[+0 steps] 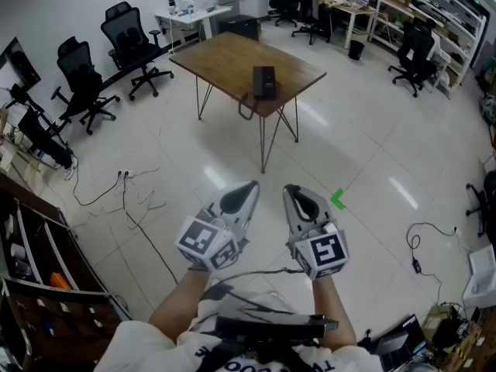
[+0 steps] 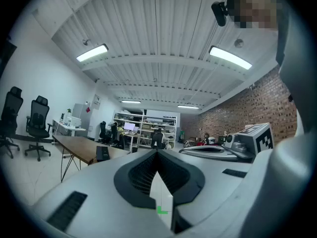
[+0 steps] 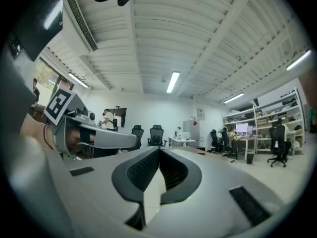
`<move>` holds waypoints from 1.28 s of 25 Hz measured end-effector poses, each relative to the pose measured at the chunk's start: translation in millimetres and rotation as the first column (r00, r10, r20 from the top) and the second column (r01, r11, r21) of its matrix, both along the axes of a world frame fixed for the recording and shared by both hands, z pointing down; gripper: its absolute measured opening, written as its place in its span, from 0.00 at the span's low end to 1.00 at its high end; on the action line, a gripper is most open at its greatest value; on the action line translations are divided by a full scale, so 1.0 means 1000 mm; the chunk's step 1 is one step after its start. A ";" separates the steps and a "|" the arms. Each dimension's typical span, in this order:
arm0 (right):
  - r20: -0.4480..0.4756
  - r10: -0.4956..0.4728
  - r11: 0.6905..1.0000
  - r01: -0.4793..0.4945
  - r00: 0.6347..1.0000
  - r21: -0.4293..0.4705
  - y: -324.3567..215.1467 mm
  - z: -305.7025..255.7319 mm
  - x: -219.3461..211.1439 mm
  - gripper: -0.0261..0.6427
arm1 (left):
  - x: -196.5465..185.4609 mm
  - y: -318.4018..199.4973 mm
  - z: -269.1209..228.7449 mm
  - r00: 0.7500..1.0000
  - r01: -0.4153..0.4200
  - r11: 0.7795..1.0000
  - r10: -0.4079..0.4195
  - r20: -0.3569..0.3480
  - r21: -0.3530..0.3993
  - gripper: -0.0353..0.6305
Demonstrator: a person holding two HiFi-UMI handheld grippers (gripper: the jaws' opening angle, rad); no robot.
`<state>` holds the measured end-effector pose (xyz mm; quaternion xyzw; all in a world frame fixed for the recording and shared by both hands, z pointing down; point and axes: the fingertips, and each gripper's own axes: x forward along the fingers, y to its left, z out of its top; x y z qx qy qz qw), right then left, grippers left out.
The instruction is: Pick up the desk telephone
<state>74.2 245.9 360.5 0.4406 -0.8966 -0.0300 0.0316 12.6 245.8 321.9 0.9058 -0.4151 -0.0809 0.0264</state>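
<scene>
Desk telephone [image 1: 264, 81]: a dark set lying on the wooden table [image 1: 221, 56] towards its near corner, well apart from me across open floor. Nothing touches it.
Why there: I judge that spot leaves it reachable from my side once I walk up.
My left gripper [image 1: 249, 189]: jaws pressed together on nothing, held roughly level and aimed at the table.
My right gripper [image 1: 291, 191]: the same, closed and empty, just beside the left.
Why held so: I read this as a carry pose, since there is nothing within reach to open for.
Floor: a green tape mark [image 1: 338, 200] lies just ahead of my right gripper.
Writing: none readable. The marker cubes [image 1: 325, 253] carry only black-and-white square patterns.
</scene>
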 end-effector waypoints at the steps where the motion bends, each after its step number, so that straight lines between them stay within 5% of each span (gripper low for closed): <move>1: 0.003 -0.005 1.000 0.005 1.000 0.003 0.001 -0.001 0.004 0.04 | 0.004 0.001 0.000 1.000 0.002 1.000 -0.002 -0.003 0.001 0.05; 15: 0.013 -0.013 1.000 0.013 1.000 0.005 -0.013 0.003 0.033 0.04 | 0.025 -0.022 0.004 1.000 0.018 1.000 -0.018 -0.005 0.006 0.05; 20: -0.020 -0.003 0.998 0.002 1.000 -0.066 -0.043 0.012 0.032 0.04 | 0.027 -0.056 0.005 1.000 0.006 1.000 -0.006 -0.009 0.015 0.05; 32: -0.019 -0.003 0.999 0.002 1.000 -0.049 -0.145 0.023 0.006 0.04 | 0.010 -0.160 0.012 0.999 -0.027 1.000 0.027 -0.021 -0.009 0.05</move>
